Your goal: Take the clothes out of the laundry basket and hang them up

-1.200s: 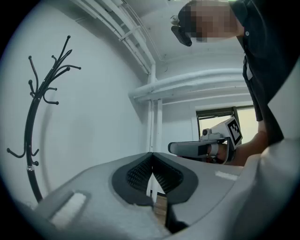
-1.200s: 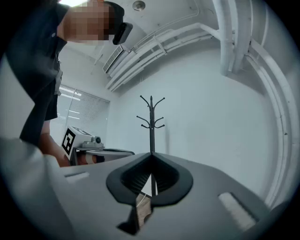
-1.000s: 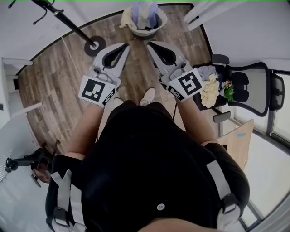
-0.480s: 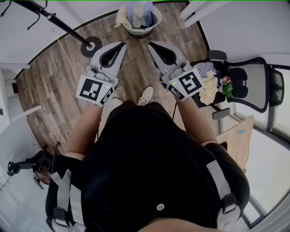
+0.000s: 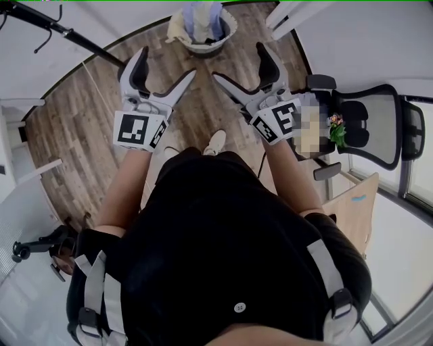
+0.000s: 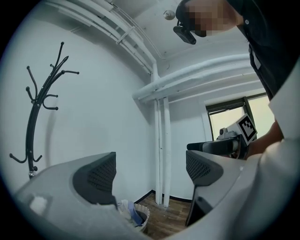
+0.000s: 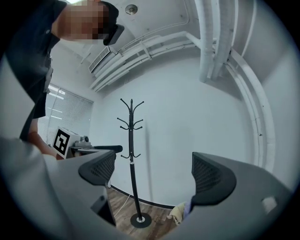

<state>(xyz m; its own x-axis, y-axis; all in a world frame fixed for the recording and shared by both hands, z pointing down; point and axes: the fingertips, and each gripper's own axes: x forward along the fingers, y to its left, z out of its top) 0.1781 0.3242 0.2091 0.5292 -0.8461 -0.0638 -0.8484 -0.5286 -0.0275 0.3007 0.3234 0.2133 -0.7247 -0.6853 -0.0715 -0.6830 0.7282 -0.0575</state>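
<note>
A white laundry basket (image 5: 203,42) stands on the wood floor by the far wall, with blue and pale yellow clothes (image 5: 201,17) in it. Both grippers are held level in front of me, short of the basket. My left gripper (image 5: 162,71) is open, its jaws having just been opening, with nothing between them; in the left gripper view (image 6: 150,171) the basket (image 6: 140,216) shows low between its pads. My right gripper (image 5: 240,62) is open too, also just opened and empty (image 7: 154,172). A black coat rack (image 7: 132,154) stands left of the basket.
The coat rack's pole (image 5: 61,30) slants in at the upper left. A black office chair (image 5: 372,128) with items on its seat stands at the right, a wooden board (image 5: 355,209) below it. White pipes (image 6: 160,154) run down the corner behind the basket.
Both grippers went from shut to wide open. Both hands moved forward toward the basket, the right one more, and the view shifted a little with them.
</note>
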